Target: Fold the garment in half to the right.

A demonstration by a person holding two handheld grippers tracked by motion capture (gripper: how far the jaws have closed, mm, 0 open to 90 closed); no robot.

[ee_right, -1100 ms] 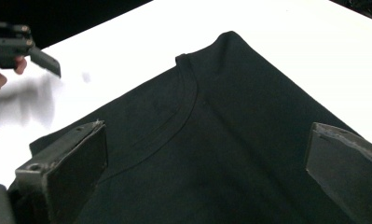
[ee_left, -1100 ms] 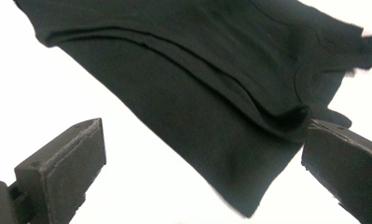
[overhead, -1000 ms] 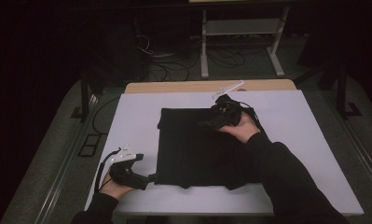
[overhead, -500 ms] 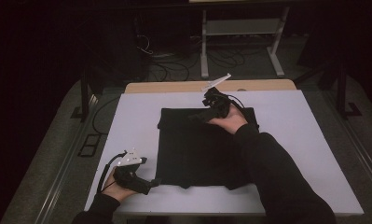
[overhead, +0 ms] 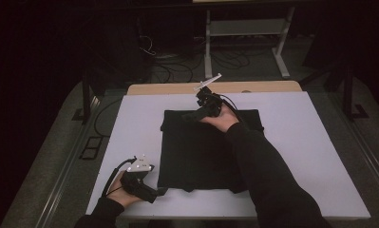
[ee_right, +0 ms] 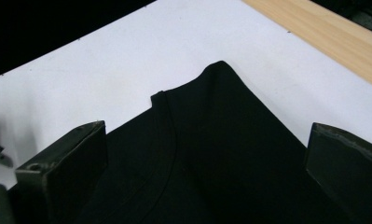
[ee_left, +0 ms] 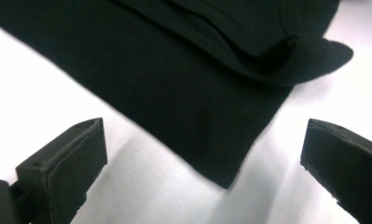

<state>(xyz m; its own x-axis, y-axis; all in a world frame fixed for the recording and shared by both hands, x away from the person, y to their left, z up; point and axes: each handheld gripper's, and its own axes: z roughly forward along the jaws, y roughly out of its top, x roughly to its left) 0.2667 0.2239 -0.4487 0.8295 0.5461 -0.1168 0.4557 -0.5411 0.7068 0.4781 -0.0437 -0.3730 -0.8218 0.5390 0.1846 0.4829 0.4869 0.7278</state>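
Black garment (overhead: 201,145) — folded roughly square, lying flat mid-table on the white surface. Near-left corner (ee_left: 228,179) flat against the white, a folded layer with a raised, curled edge just behind it. Far end: a pointed corner (ee_right: 218,67) toward the wooden strip, a curved seam running beside it. Fabric matte, dark, a few soft creases.

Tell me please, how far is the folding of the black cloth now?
Done: the black fabric garment lies on the white table with its sides apparently folded in. In hand: the left gripper, jaws open, faces a near corner; the right gripper, also open, hovers over the far edge. Left: gripping and probably folding it again.
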